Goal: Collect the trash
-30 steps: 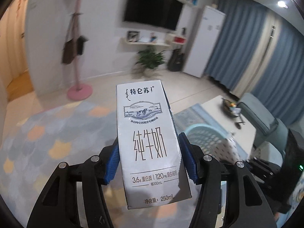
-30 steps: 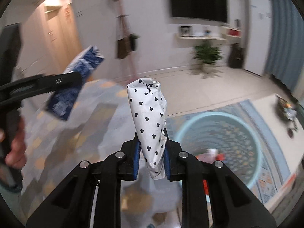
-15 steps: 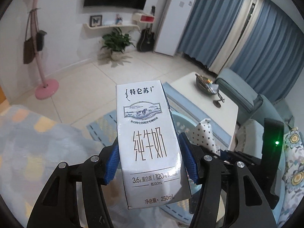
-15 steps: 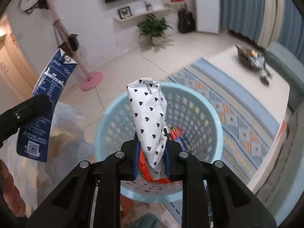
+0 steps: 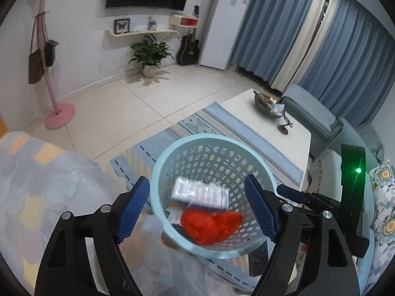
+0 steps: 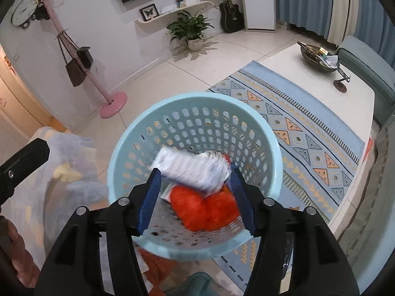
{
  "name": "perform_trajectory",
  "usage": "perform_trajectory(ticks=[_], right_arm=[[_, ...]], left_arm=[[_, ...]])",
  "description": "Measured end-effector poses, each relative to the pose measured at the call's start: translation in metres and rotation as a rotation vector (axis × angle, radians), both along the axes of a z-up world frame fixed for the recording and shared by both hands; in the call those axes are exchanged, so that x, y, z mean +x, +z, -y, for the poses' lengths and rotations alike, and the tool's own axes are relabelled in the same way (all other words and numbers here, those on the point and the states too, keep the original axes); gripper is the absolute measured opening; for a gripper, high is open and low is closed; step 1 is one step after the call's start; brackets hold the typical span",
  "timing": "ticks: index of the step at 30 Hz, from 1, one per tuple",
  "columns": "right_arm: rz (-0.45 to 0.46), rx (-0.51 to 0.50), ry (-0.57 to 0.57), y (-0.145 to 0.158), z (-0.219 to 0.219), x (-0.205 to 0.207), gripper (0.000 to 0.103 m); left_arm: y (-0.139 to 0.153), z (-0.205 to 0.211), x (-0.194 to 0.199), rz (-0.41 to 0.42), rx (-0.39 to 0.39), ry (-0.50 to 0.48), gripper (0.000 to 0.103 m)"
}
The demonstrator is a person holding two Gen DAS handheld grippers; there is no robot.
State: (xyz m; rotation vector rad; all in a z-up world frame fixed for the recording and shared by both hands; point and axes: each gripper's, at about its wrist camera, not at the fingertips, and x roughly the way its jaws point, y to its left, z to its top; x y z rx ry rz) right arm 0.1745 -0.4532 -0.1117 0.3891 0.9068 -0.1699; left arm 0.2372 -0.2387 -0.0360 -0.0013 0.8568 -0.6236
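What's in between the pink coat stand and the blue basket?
In the right wrist view, just bare pale floor tiles lie between the pink coat stand and the blue basket.

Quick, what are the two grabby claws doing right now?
Left gripper: open, holding nothing, above the basket.
Right gripper: open, holding nothing, above the same basket.

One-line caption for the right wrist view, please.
Open right gripper above the light-blue basket holding a blurred white carton and orange trash.

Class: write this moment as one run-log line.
left gripper: open | right gripper: open | milk carton: blurred, in basket | orange trash: in basket
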Motion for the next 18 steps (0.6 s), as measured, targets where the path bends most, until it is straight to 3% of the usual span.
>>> perform_trajectory(ticks=[11,18], right_arm=[[0.115,-0.067,0.117,0.051,-0.065,-0.031,0.057],[0.242,-0.082,0.201,0.087,-0.109,-0.06,0.064]], left_arm=[[0.04,-0.064,-0.043,0.11,-0.057,0.114,0.084],[0.053,-0.132,-0.084,0.209,-0.047,0.306,0.093]])
